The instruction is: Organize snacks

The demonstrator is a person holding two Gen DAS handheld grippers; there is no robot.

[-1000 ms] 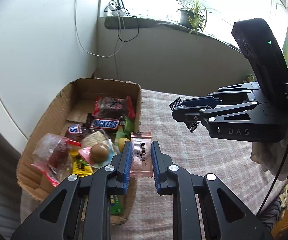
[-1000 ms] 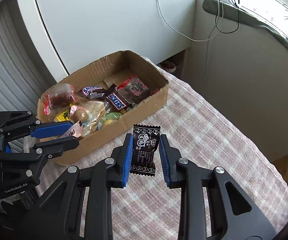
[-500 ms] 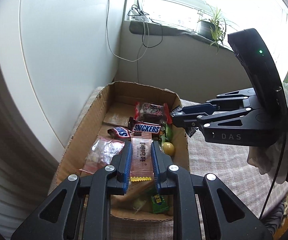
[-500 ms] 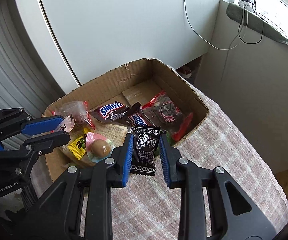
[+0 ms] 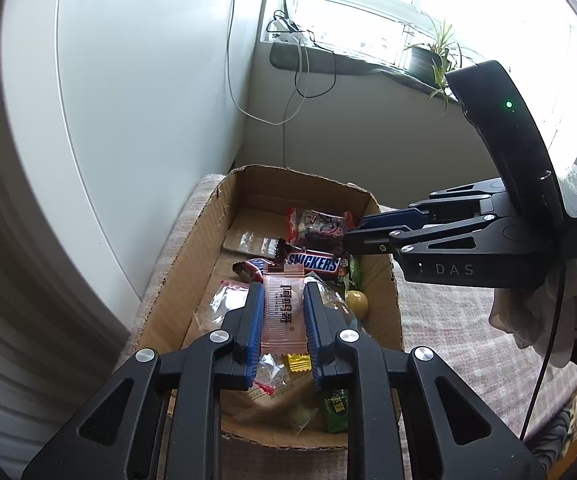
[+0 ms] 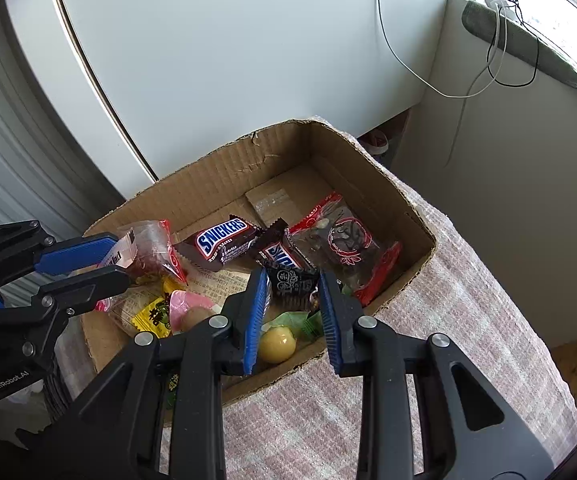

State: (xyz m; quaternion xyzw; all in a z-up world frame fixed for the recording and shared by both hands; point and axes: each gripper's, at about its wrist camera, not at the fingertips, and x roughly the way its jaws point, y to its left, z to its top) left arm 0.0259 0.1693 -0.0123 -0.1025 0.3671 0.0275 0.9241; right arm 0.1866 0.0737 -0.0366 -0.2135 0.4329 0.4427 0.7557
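Note:
An open cardboard box holds several snacks: Snickers bars, a red packet and a yellow ball. My left gripper hangs over the near half of the box, shut on a pink striped sachet. The right wrist view shows it at the left edge with the sachet end sticking out. My right gripper is above the box's right side, shut on a small black packet held at its tips. In the left wrist view it reaches in from the right.
The box stands on a pink checked cloth close to a white panel. Cables hang down the wall from a windowsill with a potted plant. A white-gloved hand holds the right gripper.
Both grippers have carried their packets from over the cloth to over the box, most of it in the first half second. Each grip is unchanged.

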